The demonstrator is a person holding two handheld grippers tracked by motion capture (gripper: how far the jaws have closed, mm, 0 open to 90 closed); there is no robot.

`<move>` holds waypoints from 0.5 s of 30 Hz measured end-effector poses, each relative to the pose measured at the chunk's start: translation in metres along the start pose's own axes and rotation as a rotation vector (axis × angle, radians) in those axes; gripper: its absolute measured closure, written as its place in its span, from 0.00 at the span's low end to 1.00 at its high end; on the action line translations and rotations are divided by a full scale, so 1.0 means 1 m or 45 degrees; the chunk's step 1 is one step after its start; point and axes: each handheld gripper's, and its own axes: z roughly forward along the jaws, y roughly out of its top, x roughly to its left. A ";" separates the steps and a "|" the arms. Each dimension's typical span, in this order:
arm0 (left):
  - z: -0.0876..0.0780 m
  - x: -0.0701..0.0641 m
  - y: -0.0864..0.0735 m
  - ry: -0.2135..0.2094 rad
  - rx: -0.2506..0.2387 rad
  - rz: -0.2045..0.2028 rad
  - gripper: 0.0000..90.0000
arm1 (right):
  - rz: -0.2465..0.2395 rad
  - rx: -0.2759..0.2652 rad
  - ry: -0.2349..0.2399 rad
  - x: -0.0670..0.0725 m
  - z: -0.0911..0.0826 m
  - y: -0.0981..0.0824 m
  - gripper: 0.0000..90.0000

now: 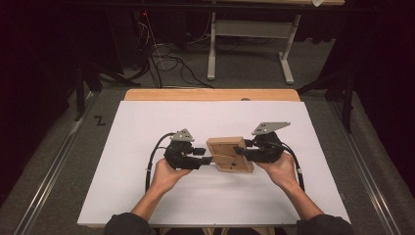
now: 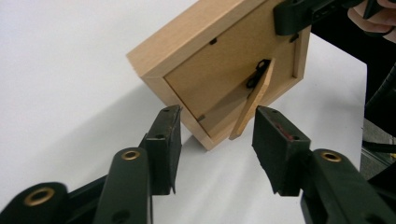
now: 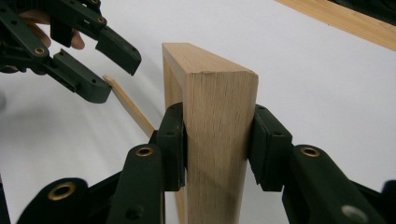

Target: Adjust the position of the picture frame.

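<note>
White worktop, dark room behind. My right tongs clamped on wooden photo frame, held tilted at worktop centre. Easel stand already swung out from back. My left tongs apart, straddling stand tip, frame at their 12 o'clock. Left: set frame standing.

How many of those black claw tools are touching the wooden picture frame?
1. The right gripper clamps the picture frame by its edge. The left gripper stands open around the frame's fold-out stand, with its pads clear of it.
</note>
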 end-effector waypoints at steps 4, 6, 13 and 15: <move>-0.004 0.003 0.000 0.019 -0.011 -0.012 0.55 | -0.002 0.000 0.004 0.001 -0.001 -0.001 0.69; -0.005 0.005 0.000 0.031 -0.011 -0.021 0.53 | -0.006 -0.002 0.005 0.001 -0.001 -0.001 0.69; -0.011 0.013 0.000 0.077 -0.026 -0.050 0.51 | -0.036 -0.011 0.012 0.000 -0.001 -0.002 0.69; -0.011 0.015 0.000 0.077 -0.032 -0.065 0.51 | -0.038 -0.011 0.013 0.001 -0.002 -0.002 0.69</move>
